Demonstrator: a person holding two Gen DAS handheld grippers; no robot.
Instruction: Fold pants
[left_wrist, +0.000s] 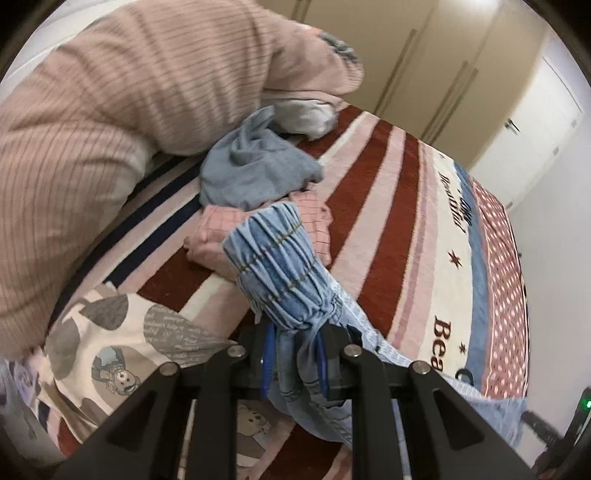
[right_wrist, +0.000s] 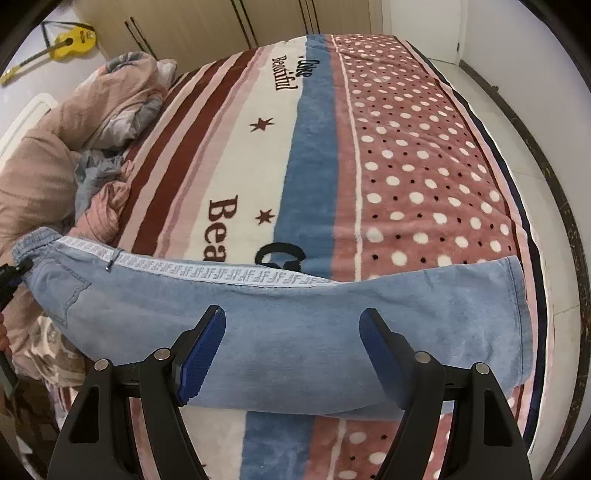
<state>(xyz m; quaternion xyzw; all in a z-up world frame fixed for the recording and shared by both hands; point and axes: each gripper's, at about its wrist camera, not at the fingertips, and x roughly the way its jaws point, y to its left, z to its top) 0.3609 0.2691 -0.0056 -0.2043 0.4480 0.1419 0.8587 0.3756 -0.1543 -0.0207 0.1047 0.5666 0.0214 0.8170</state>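
Light blue denim pants (right_wrist: 288, 325) lie lengthwise across the bed, legs stacked, with a white patterned side stripe (right_wrist: 207, 275) along the far edge. The elastic waistband (left_wrist: 273, 258) is at the left and the hem (right_wrist: 517, 306) at the right. My left gripper (left_wrist: 295, 354) is shut on the gathered waistband and lifts it a little off the blanket; it also shows at the left edge of the right wrist view (right_wrist: 14, 275). My right gripper (right_wrist: 293, 350) is open above the middle of the pant legs, holding nothing.
A striped and polka-dot blanket (right_wrist: 424, 166) covers the bed. A pile of clothes, grey-blue (left_wrist: 255, 166) and pink checked (left_wrist: 221, 236), lies near a rumpled pink duvet (left_wrist: 110, 110) at the left. Wardrobe doors (left_wrist: 424, 55) stand behind. A yellow guitar (right_wrist: 70, 40) leans far left.
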